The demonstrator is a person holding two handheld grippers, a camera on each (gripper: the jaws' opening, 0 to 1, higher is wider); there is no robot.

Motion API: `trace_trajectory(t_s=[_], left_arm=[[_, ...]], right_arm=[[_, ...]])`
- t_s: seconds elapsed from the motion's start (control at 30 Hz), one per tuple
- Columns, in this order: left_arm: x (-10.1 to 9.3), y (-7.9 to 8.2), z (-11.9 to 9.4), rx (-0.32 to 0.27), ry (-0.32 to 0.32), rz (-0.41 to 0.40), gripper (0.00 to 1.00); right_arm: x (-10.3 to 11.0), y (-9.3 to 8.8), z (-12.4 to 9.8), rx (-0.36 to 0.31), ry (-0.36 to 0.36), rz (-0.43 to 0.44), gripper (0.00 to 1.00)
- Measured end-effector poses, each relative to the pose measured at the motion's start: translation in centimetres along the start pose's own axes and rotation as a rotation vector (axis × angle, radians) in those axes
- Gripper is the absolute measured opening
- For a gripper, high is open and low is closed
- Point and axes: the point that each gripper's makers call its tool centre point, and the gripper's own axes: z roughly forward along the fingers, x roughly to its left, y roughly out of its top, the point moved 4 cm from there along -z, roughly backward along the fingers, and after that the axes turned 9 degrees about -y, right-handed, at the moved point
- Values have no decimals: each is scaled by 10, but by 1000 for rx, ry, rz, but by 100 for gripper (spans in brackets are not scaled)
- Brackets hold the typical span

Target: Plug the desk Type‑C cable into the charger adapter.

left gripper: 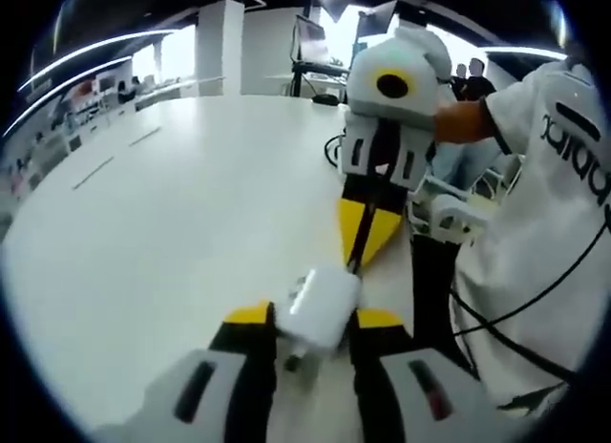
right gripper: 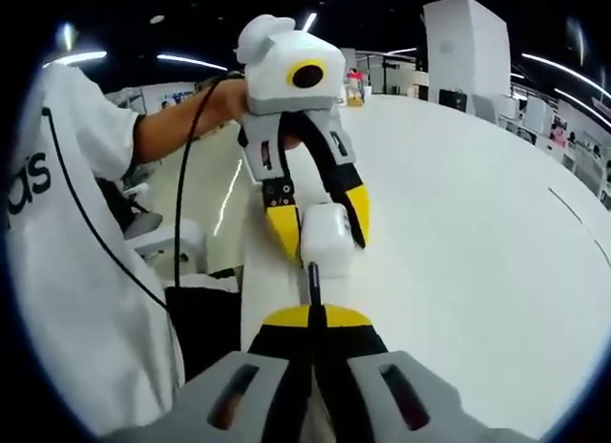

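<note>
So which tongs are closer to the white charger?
Left. The left tongs are clamped around the white charger, touching it. The right tongs are a little way off, shut on the cable, its plug pointing at the charger.

The charger adapter (left gripper: 323,307) looks like smooth glossy white plastic; the table (left gripper: 162,233) is matt white; the cable (right gripper: 313,283) looks rubbery black.

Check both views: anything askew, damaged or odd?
Nothing stands out. The left gripper holds the white charger adapter just above the white table; the right gripper grips the black cable, its plug end aimed at the adapter. No visible damage.
</note>
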Motion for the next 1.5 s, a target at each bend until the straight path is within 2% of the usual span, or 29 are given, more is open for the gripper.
trace_trajectory(t_s=[0.03, 0.07, 0.1, 0.2, 0.33, 0.43, 0.63, 0.77, 0.9, 1.03, 1.2, 1.5], left_arm=[[0, 0, 0, -2, 3, -1, 28], [0, 0, 0, -14, 11, -15, 28], [-1, 0, 0, -9, 13, -9, 28], [-5, 1, 3, -11, 21, -7, 29], [-8, 3, 5, -2, 17, 14, 29], [-8, 3, 6, -16, 19, 16, 30], [-10, 4, 7, -53, 13, 32, 30], [-4, 0, 2, -86, 12, 39, 30], [-2, 1, -1, -103, 14, 39, 30], [-4, 6, -7, -139, 24, 70, 30], [1, 7, -18, -178, 51, 70, 37], [0, 5, -20, -197, 60, 67, 38]], right_arm=[[0, 0, 0, 3, -5, 1, 0], [0, 4, 1, -22, -13, 5, 0], [0, 2, 2, 7, -8, -1, 0], [-1, 2, 2, 15, -18, -40, 0], [4, 1, 4, -12, -27, -49, 0], [2, 0, 2, -34, -25, -23, 1], [0, -1, 5, -103, -34, -140, 2], [3, -2, 4, -125, -35, -129, 3], [4, 0, 4, -159, -31, -126, 11], [4, 3, 1, -182, -35, -105, 12], [-5, 2, -12, -215, -66, -77, 13], [-21, -13, -41, -223, -141, -42, 14]])
